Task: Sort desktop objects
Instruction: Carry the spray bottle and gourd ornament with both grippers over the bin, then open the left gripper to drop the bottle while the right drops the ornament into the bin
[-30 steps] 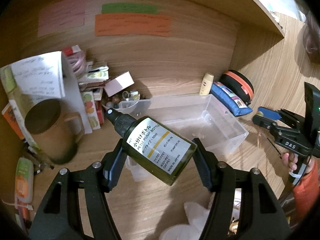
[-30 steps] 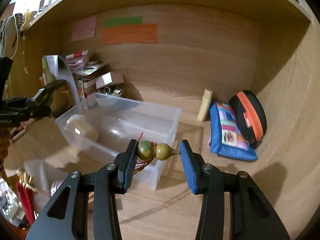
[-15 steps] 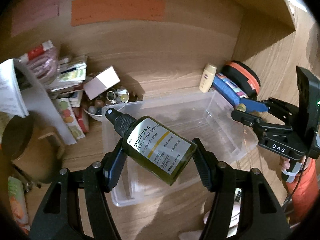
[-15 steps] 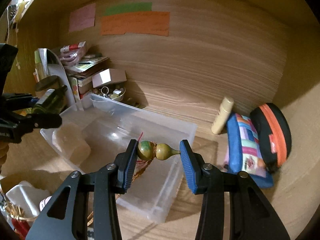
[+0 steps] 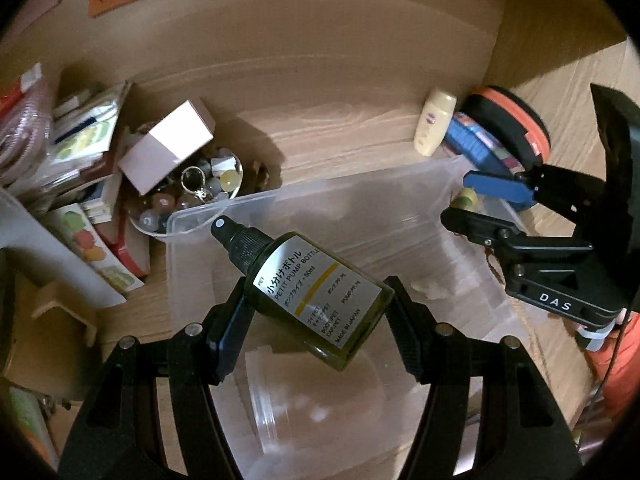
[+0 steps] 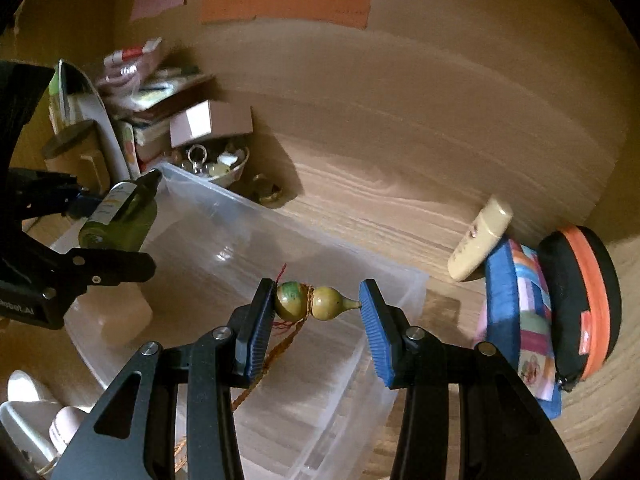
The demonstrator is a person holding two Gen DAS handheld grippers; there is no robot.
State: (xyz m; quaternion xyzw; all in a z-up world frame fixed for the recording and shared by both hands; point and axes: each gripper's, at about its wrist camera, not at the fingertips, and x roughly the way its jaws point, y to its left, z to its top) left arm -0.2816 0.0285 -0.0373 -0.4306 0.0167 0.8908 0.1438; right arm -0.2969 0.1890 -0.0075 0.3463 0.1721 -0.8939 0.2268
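1. Left wrist view: the left tool (image 5: pixel 316 308) clamps a green bottle (image 5: pixel 310 294) above the clear bin (image 5: pixel 224 216) — not yet dropped; a bowl of trinkets (image 5: pixel 192 196) waits at ten o'clock.
2. Right wrist view: the right tool (image 6: pixel 316 314) grips a gourd charm (image 6: pixel 314 306) over the bin's right rim — the bin looks nearly bare, so most sorting remains.

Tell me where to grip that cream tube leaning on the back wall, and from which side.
Judging by its pose, grip the cream tube across its flat mid-body from the open left side: the blue pouch crowds its right, and its cap end rests against the wall.
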